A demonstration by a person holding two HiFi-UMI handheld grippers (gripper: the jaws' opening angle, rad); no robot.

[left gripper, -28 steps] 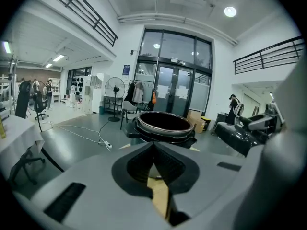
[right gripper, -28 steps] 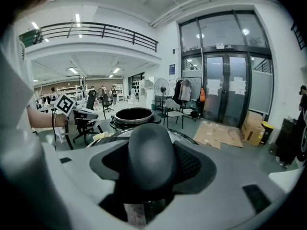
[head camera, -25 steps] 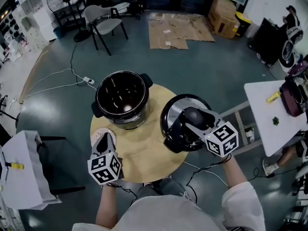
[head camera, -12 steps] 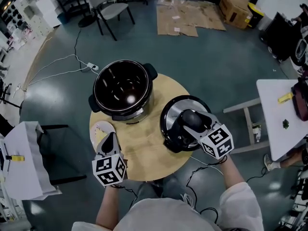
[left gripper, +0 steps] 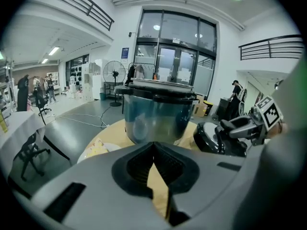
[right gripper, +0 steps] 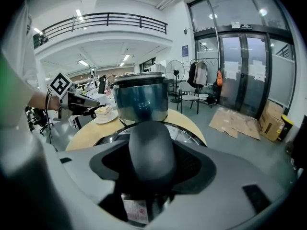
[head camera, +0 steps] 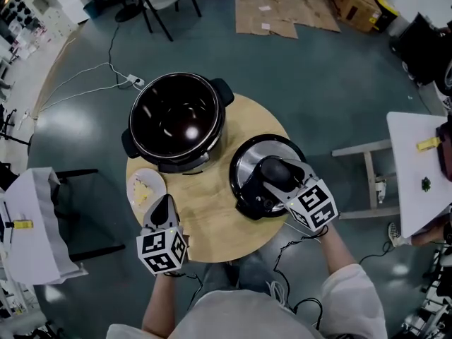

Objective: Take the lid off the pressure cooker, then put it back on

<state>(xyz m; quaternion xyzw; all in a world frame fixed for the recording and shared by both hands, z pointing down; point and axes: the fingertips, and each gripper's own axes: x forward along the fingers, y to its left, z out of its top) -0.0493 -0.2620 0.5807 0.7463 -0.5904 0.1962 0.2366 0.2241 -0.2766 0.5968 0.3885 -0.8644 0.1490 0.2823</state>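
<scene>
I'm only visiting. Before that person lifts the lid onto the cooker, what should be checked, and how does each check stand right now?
1. Right gripper clamped on the black domed knob of the silver, black-rimmed lid: ok.
2. Open black pressure cooker pot has nothing inside: ok, nothing seen.
3. Round wooden table bare between lid and pot: ok.
4. Left gripper out of the way: ok. It is shut, empty and near the table's front edge.
5. Small white plate with food clear of the path: ok, it lies to the left.
6. Lid resting flat on the table: cannot tell.
</scene>
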